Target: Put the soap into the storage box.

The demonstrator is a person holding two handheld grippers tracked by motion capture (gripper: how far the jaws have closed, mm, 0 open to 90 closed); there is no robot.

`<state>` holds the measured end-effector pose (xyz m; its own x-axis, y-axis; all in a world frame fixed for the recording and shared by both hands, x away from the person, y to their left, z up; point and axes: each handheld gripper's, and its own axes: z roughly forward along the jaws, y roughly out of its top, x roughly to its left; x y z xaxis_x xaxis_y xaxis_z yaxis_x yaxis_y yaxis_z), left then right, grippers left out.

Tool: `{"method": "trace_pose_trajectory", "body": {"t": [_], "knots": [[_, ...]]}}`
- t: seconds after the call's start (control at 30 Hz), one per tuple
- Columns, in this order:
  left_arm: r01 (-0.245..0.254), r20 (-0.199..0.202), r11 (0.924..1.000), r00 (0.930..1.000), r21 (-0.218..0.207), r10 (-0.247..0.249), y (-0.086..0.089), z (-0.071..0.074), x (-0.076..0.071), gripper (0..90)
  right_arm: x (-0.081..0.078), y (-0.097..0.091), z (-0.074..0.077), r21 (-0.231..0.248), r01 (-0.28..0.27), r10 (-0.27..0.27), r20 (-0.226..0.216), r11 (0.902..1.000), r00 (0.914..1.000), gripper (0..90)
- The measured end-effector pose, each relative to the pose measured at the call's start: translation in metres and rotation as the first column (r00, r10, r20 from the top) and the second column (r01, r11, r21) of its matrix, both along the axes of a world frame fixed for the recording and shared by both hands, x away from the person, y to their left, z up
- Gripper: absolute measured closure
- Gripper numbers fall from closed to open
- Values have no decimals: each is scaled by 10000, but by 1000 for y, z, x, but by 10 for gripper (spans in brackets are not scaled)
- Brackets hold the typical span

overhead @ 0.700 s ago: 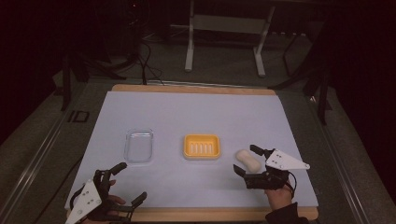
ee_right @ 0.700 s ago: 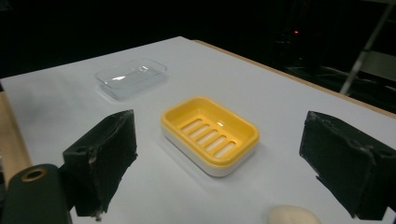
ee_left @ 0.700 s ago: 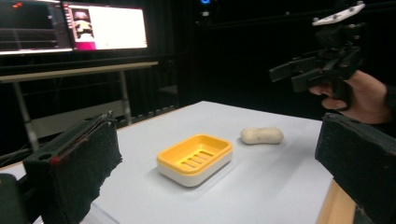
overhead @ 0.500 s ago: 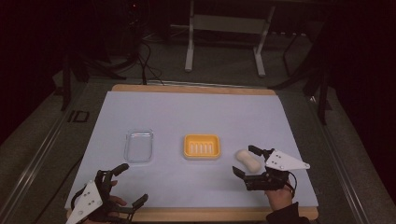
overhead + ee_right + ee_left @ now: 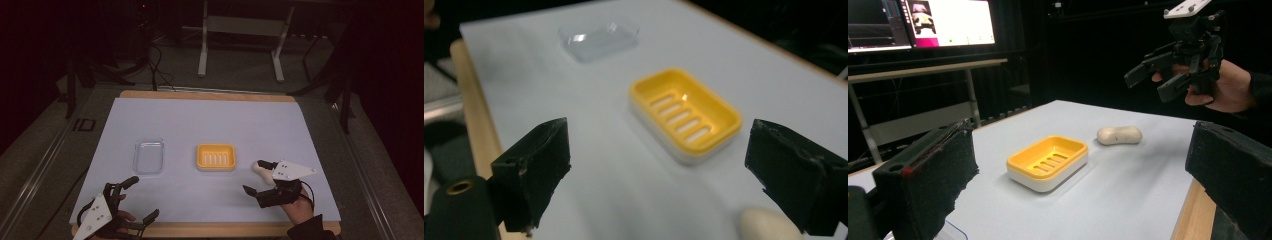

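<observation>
So the worktop (image 5: pixel 210 125) is the biggest thing: one wide board with a pale blue sheet on top and a strip of wood along its edges. No words or labels can be read on anything on it. In the left gripper view two bright screens (image 5: pixel 923 22) glow far behind it, but their writing is too small to read.

Next come the two grippers, one in each hand. The left gripper (image 5: pixel 137 199) is at the near left corner of the worktop. Its fingers (image 5: pixel 928 175) are spread wide and hold nothing. It is closer to the near edge than it was a moment ago. The right gripper (image 5: pixel 256 177) is held up over the near right part of the worktop, about where it was before. Its fingers (image 5: pixel 536 167) are wide apart too, with nothing between them.

Then there is one yellow soap dish (image 5: pixel 216 157) in the middle of the worktop. It has slots in its bottom and a white base. It is empty and has not moved.

One clear plastic tray (image 5: pixel 148 155) lies to the left of the dish, well apart from it. It has not moved either.

Smallest is one cream bar of soap (image 5: pixel 1119 135). It lies on the worktop to the right of the dish, near it but not touching, just under the right gripper's fingers.
</observation>
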<state>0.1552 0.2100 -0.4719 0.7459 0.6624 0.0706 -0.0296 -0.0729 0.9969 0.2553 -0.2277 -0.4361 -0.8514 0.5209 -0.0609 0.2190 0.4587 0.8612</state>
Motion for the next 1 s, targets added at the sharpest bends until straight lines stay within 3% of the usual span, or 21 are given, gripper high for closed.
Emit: {"method": "trace_pose_trajectory", "body": {"t": [0.1, 0.13, 0.17, 0.27, 0.3, 0.57, 0.83, 0.87, 0.9, 0.93, 1.0], "knots": [[89, -54, 9999, 9999, 71, -88, -1, 0, 0, 1, 0, 5, 0, -576, -112, 102, -173, 9983, 9998, 102], [89, -54, 9999, 9999, 71, -88, -1, 0, 0, 1, 0, 5, 0, -576, -112, 102, -173, 9983, 9998, 102], [155, -118, 9998, 9998, 130, -153, -1, -1, 0, 1, 1, 9, -1, -1078, 4, -41, -341, 9942, 9994, 102], [206, -118, 9997, 9997, 155, -204, -2, -1, 0, 1, 3, 11, -2, -1371, -13, -80, -677, 9906, 9977, 103], [229, -111, 9996, 9997, 178, -227, -2, -1, 0, 1, 6, 10, -3, -1486, -81, -75, -1037, 9889, 9946, 103], [218, -149, 9995, 9997, 226, -215, -3, -1, 0, 1, 6, 7, 2, -2059, -126, -83, -999, 9785, 9950, 105], [264, -259, 9993, 9993, 282, -256, -3, -1, 0, 1, 5, 4, 4, -3070, -111, -378, -1528, 9516, 9875, 105], [264, -259, 9993, 9993, 282, -256, -3, -1, 0, 1, 5, 4, 4, -3070, -111, -378, -1528, 9516, 9875, 105], [268, -261, 9992, 9993, 289, -261, -3, -1, 0, 1, 5, 4, 2, -3314, -133, -469, -1730, 9434, 9838, 105], [269, -260, 9992, 9993, 297, -262, -3, -1, 0, 1, 5, 4, 2, -3314, -133, -469, -1730, 9434, 9838, 105], [272, -269, 9991, 9993, 311, -264, -3, -2, 1, 1, 7, 4, -1, -3549, -209, -579, -2101, 9347, 9760, 105]]}}
